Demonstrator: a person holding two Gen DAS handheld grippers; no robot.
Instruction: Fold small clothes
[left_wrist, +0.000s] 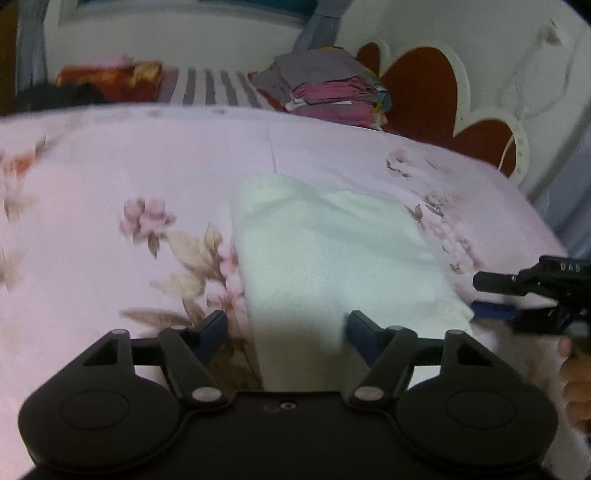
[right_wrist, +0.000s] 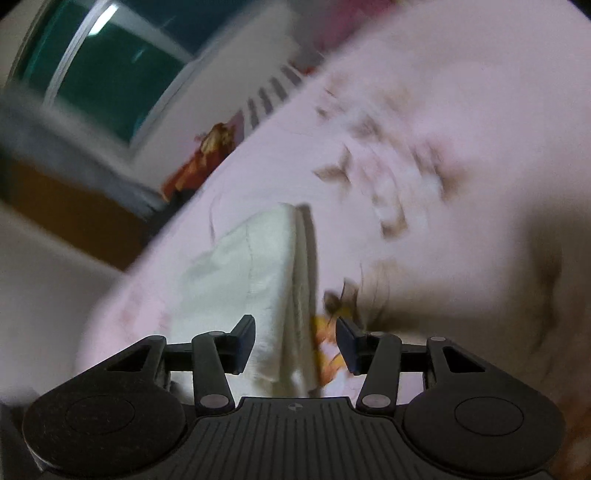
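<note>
A white folded garment (left_wrist: 325, 251) lies on the pink floral bedsheet (left_wrist: 110, 166). My left gripper (left_wrist: 288, 328) is open, its two fingers straddling the garment's near end; the left pad stands clear of the cloth's edge. My right gripper (left_wrist: 480, 295) comes in from the right at the garment's near right corner. The right wrist view is blurred and rolled. In it the garment (right_wrist: 258, 266) shows its layered folded edge running between the open fingers of the right gripper (right_wrist: 295, 343), and the right pad is apart from the cloth.
A stack of folded clothes (left_wrist: 332, 88) sits at the far side of the bed by a white headboard with red heart shapes (left_wrist: 424, 85). A striped pillow (left_wrist: 210, 86) and red patterned cloth (left_wrist: 110, 75) lie far left. A hand (left_wrist: 576, 373) shows at the right edge.
</note>
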